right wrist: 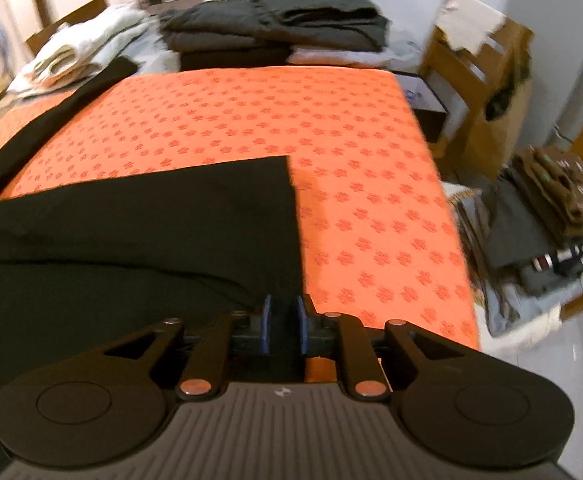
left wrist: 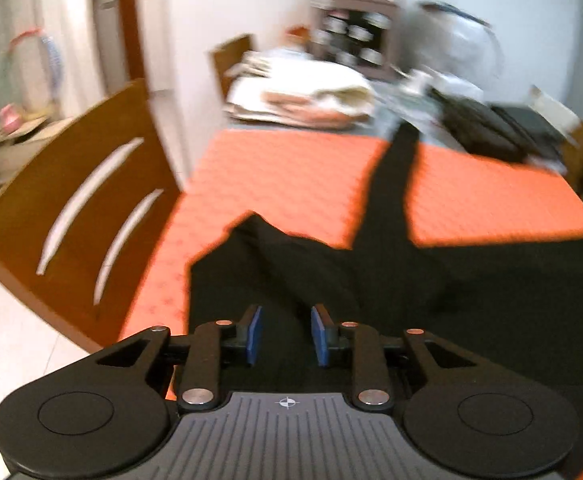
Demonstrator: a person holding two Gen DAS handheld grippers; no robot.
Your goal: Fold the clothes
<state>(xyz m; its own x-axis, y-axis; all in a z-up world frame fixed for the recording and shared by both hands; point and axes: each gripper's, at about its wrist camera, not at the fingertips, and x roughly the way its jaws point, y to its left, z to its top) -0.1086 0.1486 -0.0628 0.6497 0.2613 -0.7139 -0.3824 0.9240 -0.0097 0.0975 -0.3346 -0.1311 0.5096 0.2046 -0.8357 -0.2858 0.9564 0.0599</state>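
Now two tools show, one per view. Left tool (left wrist: 286, 334) hangs with its blue pads (left wrist: 254, 334) apart, nothing clamped, over the near left part of one black garment (left wrist: 371, 280). Right tool (right wrist: 283, 324) stands narrowly parted above that garment's (right wrist: 151, 216) near right edge; whether cloth is pinched I cannot tell. One orange tabletop (right wrist: 351, 152) carries it. Left view is blurred; the far folded piles (right wrist: 275, 24) stay indistinct, uncountable. One wooden chair (left wrist: 83, 208) stands left.
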